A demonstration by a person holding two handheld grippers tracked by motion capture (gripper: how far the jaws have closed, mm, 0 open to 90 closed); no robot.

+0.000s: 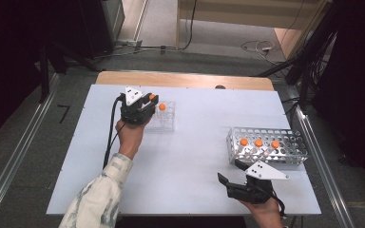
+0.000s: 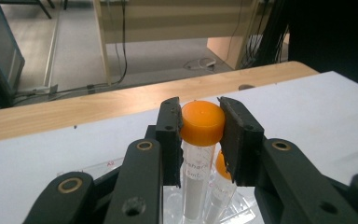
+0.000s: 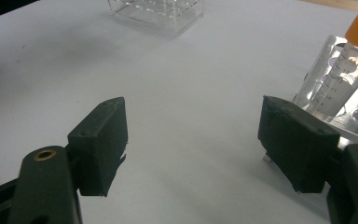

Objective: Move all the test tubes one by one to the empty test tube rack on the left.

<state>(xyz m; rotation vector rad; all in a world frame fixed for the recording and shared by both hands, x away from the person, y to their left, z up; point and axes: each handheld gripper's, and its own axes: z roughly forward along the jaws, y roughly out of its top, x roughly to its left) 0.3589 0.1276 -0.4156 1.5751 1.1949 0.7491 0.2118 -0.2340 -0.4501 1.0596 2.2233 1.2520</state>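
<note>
While upright over the clear rack (image 1: pixel 165 118), long axis vertical, orange cap up: tube (image 2: pixel 198 154), pinched at the cap by left tool (image 2: pixel 199 123). Just beside, seated in that rack: second tube (image 2: pixel 220 184). Well apart from the rack: right tool (image 3: pixel 193 128), spread wide, holding nothing, near metal rack (image 1: pixel 285 147).

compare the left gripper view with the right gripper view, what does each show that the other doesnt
Left gripper view: the left gripper shut on an orange-capped tube, a second tube behind it, and the table's wooden edge.
Right gripper view: the right gripper open over bare tabletop, beside a tube in the metal rack.
Both: the white tabletop and the clear rack.
</note>
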